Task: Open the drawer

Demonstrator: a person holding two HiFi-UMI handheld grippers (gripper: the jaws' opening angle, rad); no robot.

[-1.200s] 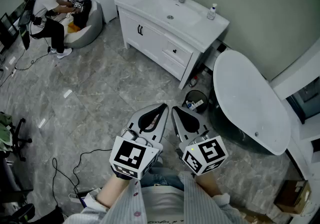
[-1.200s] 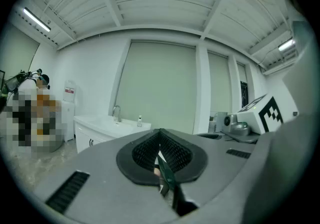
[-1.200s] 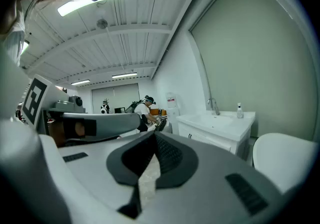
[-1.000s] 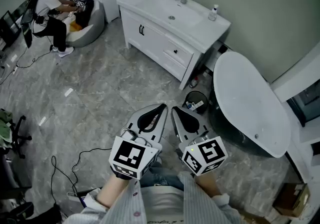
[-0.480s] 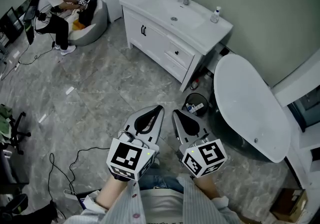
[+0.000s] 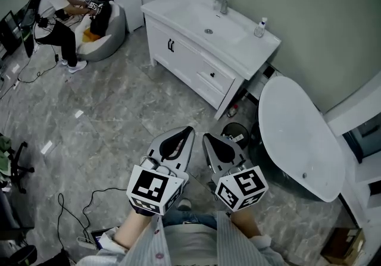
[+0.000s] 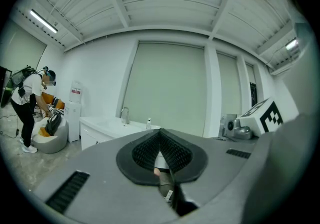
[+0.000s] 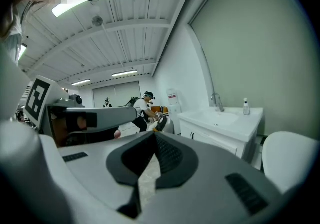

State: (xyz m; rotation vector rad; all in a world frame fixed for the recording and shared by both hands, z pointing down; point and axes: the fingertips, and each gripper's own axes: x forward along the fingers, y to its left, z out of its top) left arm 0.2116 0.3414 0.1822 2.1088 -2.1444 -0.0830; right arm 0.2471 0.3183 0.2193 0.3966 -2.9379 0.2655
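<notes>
Both grippers are held out in front of the person's chest, side by side and roughly level, pointing across the floor (image 6: 119, 110) toward the white vanity (image 6: 178, 50). That looks like a carrying pose for the walk-up rather than a reach. The left gripper (image 6: 188, 133) has its jaws pressed together with nothing between them, and the right gripper (image 6: 208, 140) is likewise closed and empty. Either would need to open before it could take a handle.

The drawer (image 6: 214, 75) sits in the right part of the vanity front, below the counter (image 6: 178, 6), marked by a small dark knob and apparently fully pushed in. It is well apart from both grippers, so the task looks barely begun.

The floor in front of the vanity is bare, giving a straight line in. The tighter side is the right: a small dark bin (image 6: 236, 134) stands near the vanity's corner, and a large white oval fixture (image 6: 297, 134) crowds in beside it. A cable (image 6: 89, 199) trails on the floor to the left, near the person's feet. Approaching from the left of the drawer front would likely leave more room for it to slide out.
</notes>
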